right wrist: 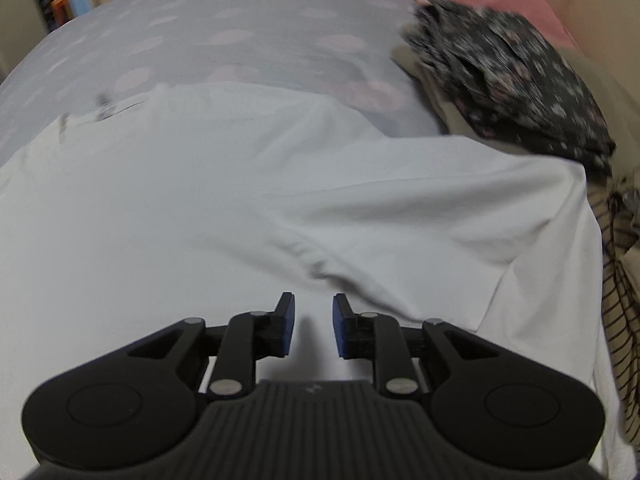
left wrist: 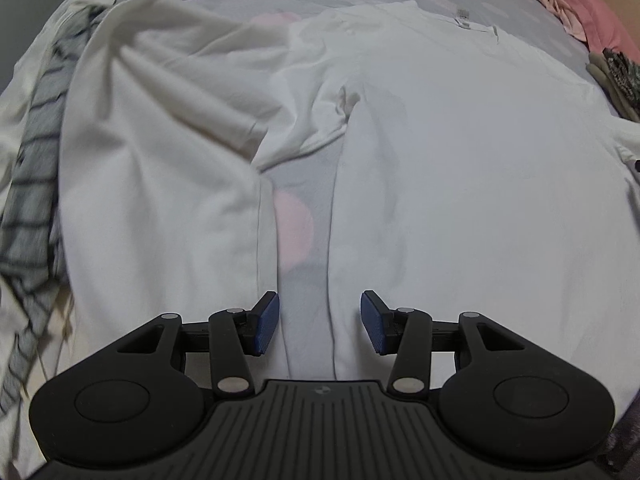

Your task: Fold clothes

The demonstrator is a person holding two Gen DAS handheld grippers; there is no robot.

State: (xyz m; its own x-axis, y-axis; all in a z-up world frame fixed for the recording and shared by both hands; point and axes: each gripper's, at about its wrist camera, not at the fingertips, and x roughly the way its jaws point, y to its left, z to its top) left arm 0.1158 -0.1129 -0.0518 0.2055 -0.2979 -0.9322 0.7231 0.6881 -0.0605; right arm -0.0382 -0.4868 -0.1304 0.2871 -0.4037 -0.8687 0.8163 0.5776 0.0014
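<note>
Lying spread flat on the bed (right wrist: 240,40), the white T-shirt (left wrist: 460,168) has both sleeves out to the sides and its neck label at the far edge. No fold shows in it. The left gripper (left wrist: 319,326) hovers over the strip of bedsheet between the T-shirt and a second white garment (left wrist: 160,152) just beside it, jaws wide apart and holding nothing. The right gripper (right wrist: 313,330) hangs over the T-shirt's body near the other armpit seam, jaws apart but narrower, also empty.

The risk I see is a mistaken pinch: the left jaws could catch the neighbouring garment's hem or the sheet along with the T-shirt. A grey checked garment (left wrist: 32,184) lies beyond the second one, and a dark floral garment (right wrist: 512,76) crowds the T-shirt's other sleeve, so a swung sleeve might snag.
</note>
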